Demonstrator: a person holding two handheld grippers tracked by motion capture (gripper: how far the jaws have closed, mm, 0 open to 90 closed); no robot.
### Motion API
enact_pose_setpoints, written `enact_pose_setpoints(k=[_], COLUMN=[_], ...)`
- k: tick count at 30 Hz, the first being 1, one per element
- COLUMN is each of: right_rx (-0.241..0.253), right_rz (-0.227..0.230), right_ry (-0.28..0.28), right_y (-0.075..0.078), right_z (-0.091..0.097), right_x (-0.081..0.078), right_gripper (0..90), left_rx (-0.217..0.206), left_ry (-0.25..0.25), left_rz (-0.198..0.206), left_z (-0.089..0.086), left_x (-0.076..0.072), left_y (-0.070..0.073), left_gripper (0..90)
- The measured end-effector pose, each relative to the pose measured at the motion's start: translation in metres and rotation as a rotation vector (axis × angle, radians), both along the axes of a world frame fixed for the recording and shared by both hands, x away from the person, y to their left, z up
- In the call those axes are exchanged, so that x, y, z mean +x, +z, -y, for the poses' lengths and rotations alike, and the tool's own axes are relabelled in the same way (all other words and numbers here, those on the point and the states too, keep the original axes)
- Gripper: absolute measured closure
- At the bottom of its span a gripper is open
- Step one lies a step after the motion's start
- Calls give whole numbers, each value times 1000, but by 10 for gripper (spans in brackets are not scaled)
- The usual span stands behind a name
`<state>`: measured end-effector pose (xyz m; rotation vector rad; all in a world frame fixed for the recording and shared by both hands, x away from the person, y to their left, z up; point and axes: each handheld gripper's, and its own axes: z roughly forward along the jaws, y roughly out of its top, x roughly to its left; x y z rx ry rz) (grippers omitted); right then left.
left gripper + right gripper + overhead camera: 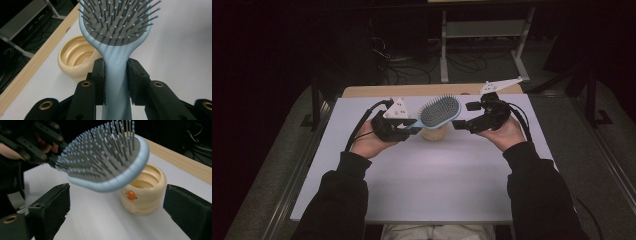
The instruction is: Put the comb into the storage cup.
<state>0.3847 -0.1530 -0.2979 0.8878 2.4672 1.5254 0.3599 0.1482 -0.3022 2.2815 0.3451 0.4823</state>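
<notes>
A light blue hairbrush point(440, 111) with grey bristles is held above the table, bristles up. My left gripper point(414, 125) is shut on its handle point(116, 75), both pads pressed against it. The brush head point(107, 162) hangs over a cream ribbed cup point(143, 192) that stands on the white table point(437, 175). My right gripper point(460, 124) is open, its jaws wide apart on either side of the brush head's tip and not touching it. The same cup point(76, 57) sits left of the brush in the left gripper view.
The white tabletop has a wooden strip point(412, 90) along its far edge. Beyond it stand a grey metal frame point(482, 35) and loose cables point(407, 65) on the dark floor. The person's dark sleeves point(337, 200) come in from below.
</notes>
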Motion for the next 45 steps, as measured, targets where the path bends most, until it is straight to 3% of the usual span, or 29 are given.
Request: enact_pose_setpoints(k=[8, 10, 20, 24, 29, 34, 36, 38, 41, 45], right_rx=[3, 19, 97, 104, 134, 135, 116, 93, 70, 37], right_rz=[-26, -44, -140, -189, -252, -248, -218, -195, -172, -136], right_ry=[29, 43, 54, 53, 56, 53, 65, 62, 62, 55], right_y=[4, 4, 4, 2, 3, 10, 16, 22, 33, 45], right_z=[-9, -10, -12, -11, -8, -10, -13, -17, -20, -25], right_x=[2, 3, 11, 16, 20, 18, 15, 12, 10, 8], right_gripper=[119, 131, 162, 247, 368, 501, 534, 547, 553, 554], left_rx=[-10, 4, -19, -27, -23, -4, -10, -27, -89, -130], left_ry=[-1, -2, 12, 27, 32, 41, 40, 39, 34, 39], left_rz=[25, 39, 93, 130, 127, 128, 125, 119, 96, 79], left_z=[5, 7, 12, 16, 20, 23, 23, 22, 20, 17], left_x=[-6, -9, -12, -15, -13, -9, -9, -9, -8, -8], left_y=[-7, -10, -17, -21, -26, -29, -30, -29, -26, -24], left_gripper=[701, 701, 701, 701, 701, 702, 705, 706, 699, 523])
